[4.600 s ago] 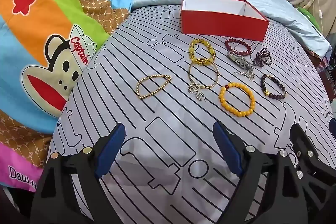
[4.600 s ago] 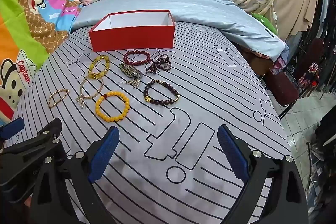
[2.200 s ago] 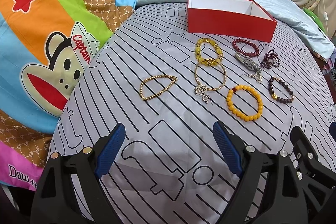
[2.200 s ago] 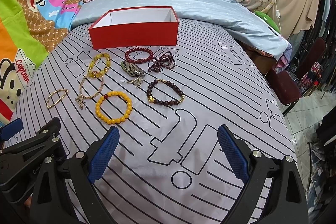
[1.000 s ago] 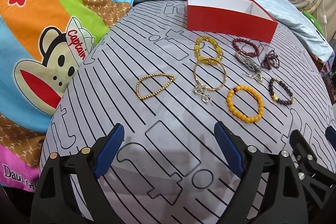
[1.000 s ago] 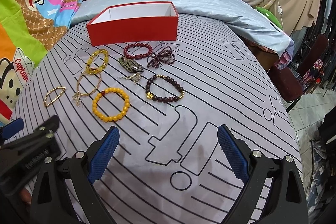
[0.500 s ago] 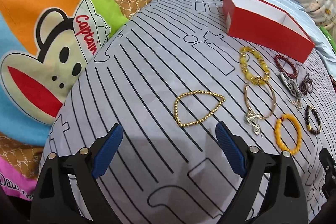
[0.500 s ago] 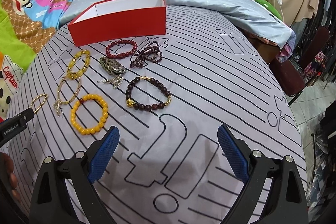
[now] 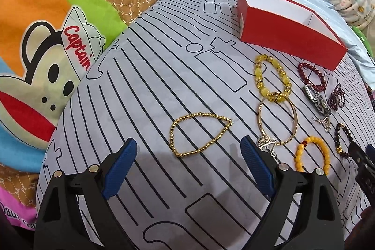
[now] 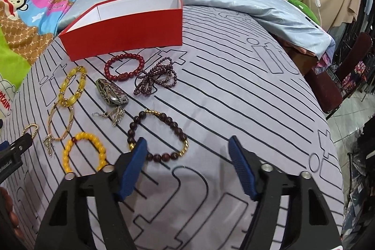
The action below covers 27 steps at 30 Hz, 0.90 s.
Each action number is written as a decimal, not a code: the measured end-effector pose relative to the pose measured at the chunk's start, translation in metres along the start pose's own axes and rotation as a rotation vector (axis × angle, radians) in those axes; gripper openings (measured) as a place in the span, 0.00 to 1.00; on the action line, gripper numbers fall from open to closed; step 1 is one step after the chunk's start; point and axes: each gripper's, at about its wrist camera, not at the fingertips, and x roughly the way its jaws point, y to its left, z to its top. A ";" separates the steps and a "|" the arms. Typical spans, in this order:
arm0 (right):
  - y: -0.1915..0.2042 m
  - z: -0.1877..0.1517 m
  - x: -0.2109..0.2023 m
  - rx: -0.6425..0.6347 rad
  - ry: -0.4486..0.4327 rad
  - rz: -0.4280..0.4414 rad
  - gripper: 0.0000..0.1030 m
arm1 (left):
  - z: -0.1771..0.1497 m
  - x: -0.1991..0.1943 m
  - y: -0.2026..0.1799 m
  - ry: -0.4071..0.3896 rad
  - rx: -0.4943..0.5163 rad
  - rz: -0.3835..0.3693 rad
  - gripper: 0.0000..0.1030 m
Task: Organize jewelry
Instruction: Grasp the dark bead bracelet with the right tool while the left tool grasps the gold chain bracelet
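Jaws spread, the left gripper lines up on the gold bead bracelet; right gripper, also spread, nears the dark bead bracelet; a low, centred pinch looks best.

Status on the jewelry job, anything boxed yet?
Nothing boxed: what shows of the red box is bare. Both grippers are open and hold nothing; the left gripper lines up on the gold bead chain, the right gripper on the dark bead bracelet. All pieces still lie on the bed.
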 end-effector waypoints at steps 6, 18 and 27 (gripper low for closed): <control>0.005 0.006 0.016 -0.001 0.021 0.022 0.44 | 0.003 0.006 0.010 0.006 -0.011 0.015 0.83; 0.009 0.002 0.012 -0.005 0.019 0.073 0.07 | 0.009 0.024 0.033 0.018 -0.029 0.003 0.71; 0.005 -0.002 0.009 0.020 0.034 0.096 0.07 | 0.012 0.020 0.016 -0.012 0.043 -0.053 0.26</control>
